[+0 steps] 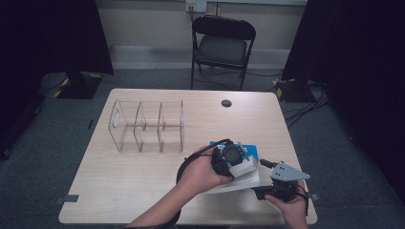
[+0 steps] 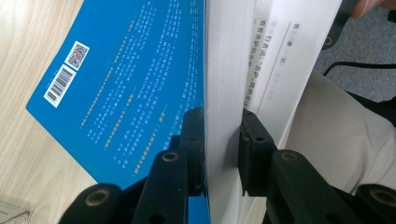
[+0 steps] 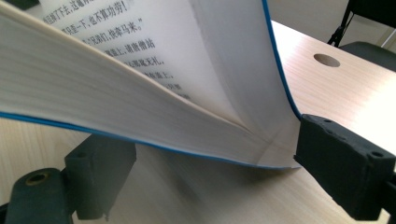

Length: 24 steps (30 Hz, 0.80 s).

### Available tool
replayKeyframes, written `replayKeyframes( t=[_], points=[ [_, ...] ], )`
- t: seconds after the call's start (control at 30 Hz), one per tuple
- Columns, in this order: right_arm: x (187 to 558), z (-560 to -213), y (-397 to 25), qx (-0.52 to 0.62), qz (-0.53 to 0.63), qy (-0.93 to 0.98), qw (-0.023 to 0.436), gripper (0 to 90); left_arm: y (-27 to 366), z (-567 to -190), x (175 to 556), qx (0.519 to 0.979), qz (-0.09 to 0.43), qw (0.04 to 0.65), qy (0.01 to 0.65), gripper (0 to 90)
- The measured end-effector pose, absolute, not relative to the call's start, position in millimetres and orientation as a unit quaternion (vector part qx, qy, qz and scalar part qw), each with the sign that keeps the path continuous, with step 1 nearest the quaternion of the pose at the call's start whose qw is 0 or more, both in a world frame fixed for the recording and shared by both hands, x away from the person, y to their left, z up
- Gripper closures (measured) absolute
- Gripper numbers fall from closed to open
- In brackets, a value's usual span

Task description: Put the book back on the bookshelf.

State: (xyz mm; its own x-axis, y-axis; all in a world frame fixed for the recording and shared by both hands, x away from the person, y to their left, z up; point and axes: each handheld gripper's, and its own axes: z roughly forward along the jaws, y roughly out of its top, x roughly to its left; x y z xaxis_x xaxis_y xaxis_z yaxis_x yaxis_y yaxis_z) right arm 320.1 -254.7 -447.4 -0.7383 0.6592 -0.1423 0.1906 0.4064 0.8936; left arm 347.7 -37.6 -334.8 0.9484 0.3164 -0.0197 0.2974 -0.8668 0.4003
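Observation:
A book with a blue cover (image 2: pixel 130 84) and white printed pages (image 3: pixel 116 88) lies open near the table's front right (image 1: pixel 241 182). My left gripper (image 2: pixel 222 126) is shut on a thick block of its pages together with the blue cover, lifting them away from the other pages. In the high view this gripper (image 1: pixel 232 157) sits on top of the book. My right gripper (image 3: pixel 208 140) stands open, jaws wide apart on either side of the book's lower corner, not pressing on it. From above it (image 1: pixel 261 192) is at the book's right edge.
A clear acrylic organiser (image 1: pixel 148 126) with three compartments stands on the left half of the wooden table (image 1: pixel 119 191). A round cable hole (image 1: pixel 226 103) is at the back of the table. A black folding chair (image 1: pixel 222 45) stands behind it.

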Motion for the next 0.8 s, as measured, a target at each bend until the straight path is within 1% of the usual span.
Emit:
replayKeyframes(
  t=[0.1, 0.13, 0.17, 0.33, 0.4, 0.5, 0.8],
  points=[
    [321.1, -446.6, -254.4, 0.262, 0.470, 0.809, 0.238, 11.5, -38.9, -335.5, 346.0, 0.966, 0.024, 0.200, 0.161, 74.7],
    [321.4, -446.7, -254.5, 0.261, 0.470, 0.809, 0.238, 11.5, -39.0, -335.5, 346.3, 0.968, 0.025, 0.197, 0.154, 74.6],
    [321.9, -447.1, -254.6, 0.257, 0.470, 0.810, 0.238, 11.5, -39.6, -336.4, 344.9, 0.966, 0.024, 0.199, 0.160, 74.6],
    [323.1, -447.2, -254.7, 0.251, 0.467, 0.814, 0.236, 10.9, -40.2, -336.4, 344.2, 0.967, 0.026, 0.197, 0.157, 74.4],
    [323.9, -446.9, -255.3, 0.249, 0.468, 0.814, 0.237, 10.9, -40.2, -336.7, 342.7, 0.965, 0.026, 0.202, 0.166, 74.4],
    [324.1, -446.5, -255.1, 0.246, 0.467, 0.816, 0.235, 10.7, -39.8, -336.5, 344.3, 0.968, 0.027, 0.197, 0.154, 74.4],
    [323.8, -446.3, -254.5, 0.234, 0.462, 0.820, 0.243, 10.8, -40.4, -337.7, 343.1, 0.968, 0.027, 0.197, 0.152, 74.1]
  ],
)
